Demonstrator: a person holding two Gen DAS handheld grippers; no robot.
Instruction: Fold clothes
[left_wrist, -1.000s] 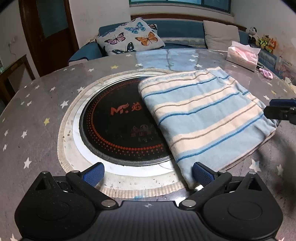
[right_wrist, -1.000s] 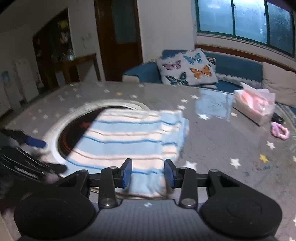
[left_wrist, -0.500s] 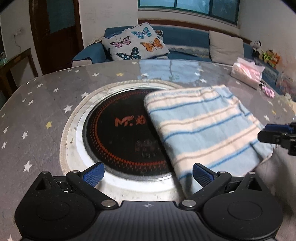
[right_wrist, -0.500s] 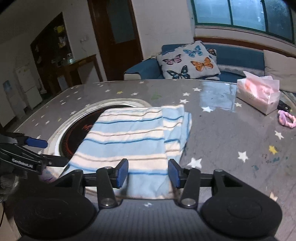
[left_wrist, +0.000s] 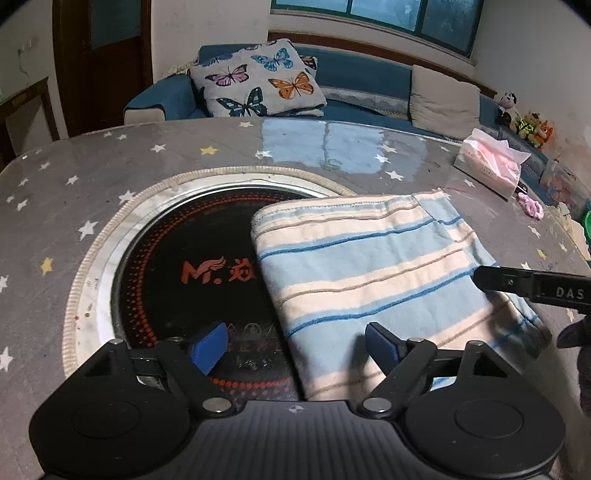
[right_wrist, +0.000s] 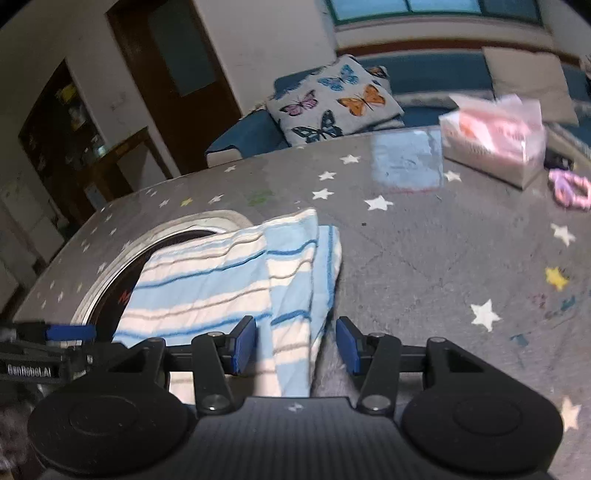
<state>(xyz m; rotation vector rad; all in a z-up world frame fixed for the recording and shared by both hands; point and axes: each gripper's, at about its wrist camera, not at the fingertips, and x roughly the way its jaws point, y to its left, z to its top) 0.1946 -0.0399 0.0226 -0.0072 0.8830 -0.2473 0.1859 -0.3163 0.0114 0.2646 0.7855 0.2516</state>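
Left wrist view
Garment: a striped cloth (left_wrist: 373, 273) in light blue and cream lay flat on the star-patterned table (left_wrist: 74, 177), its left part over the black round cooktop (left_wrist: 177, 273) set into the table.
Layers: at the far right corner a second layer edge showed, so the cloth was already doubled at least once.
Left gripper (left_wrist: 295, 345): jaws spread wide, held low over the near edge of the cloth; the right blue pad sat above the fabric, the left above the cooktop. Nothing was pinched.
Right gripper, seen from here: only one black finger entered from the right, over the right edge of the cloth; its jaw state could not be told from this view.
Surroundings: tissue box (left_wrist: 491, 166) at far right, well apart from the cloth.

Right wrist view
Garment: the cloth's right edge ran between the pads, with stacked layers plainly visible there.
Right gripper (right_wrist: 295, 349): jaws spread, straddling the near right corner, not closed on it.

Progress
Judgement: the cloth lay as a neat folded rectangle. This fitted either a finished fold just released or a pause before a further fold; the pictures did not settle which.
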